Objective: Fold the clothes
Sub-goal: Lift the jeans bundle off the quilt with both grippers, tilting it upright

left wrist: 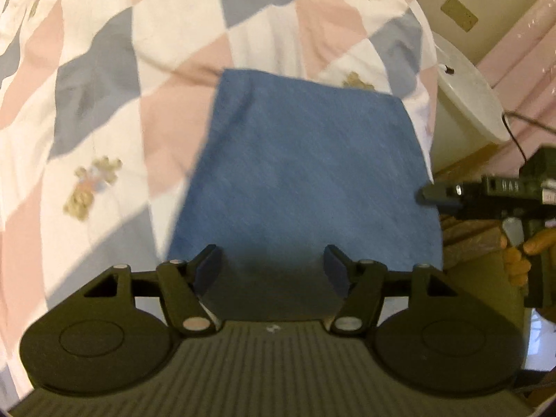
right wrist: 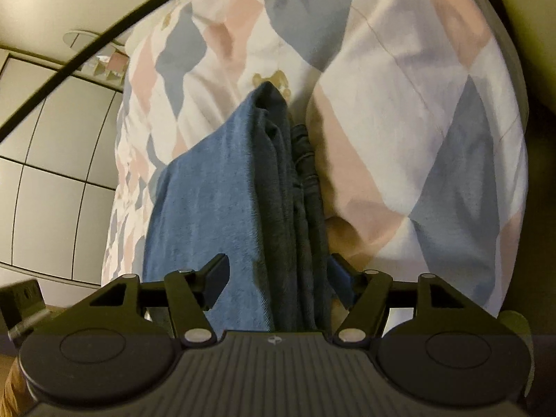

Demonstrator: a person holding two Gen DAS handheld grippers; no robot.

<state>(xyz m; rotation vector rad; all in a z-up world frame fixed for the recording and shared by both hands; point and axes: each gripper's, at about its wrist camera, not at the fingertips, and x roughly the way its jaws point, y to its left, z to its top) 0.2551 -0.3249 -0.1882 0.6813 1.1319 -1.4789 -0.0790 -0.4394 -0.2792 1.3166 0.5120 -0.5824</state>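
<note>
- Blue denim-like cloth (left wrist: 302, 173) lies folded into a flat rectangle on the checked quilt (left wrist: 104, 69) in the left wrist view, near the bed's right edge, which puts it within reach of both tools.
- Left gripper (left wrist: 272, 267) hangs just over the near edge of the cloth with its fingers spread wide and nothing between them (a stance that looks fit for pressing or for a fresh grip). Right gripper (left wrist: 438, 194) comes in level at the cloth's right edge, a hand (left wrist: 521, 253) on its handle; from here I cannot tell its opening.
- Right wrist view: the camera looks along the side of the folded cloth (right wrist: 215, 201), so the stacked layers show as dark folds (right wrist: 299, 208) against the quilt (right wrist: 399, 104).
- Right gripper (right wrist: 281, 278) stands with its fingers wide to either side of that layered edge, not closed on it (probably lined up to pinch all layers together).
</note>
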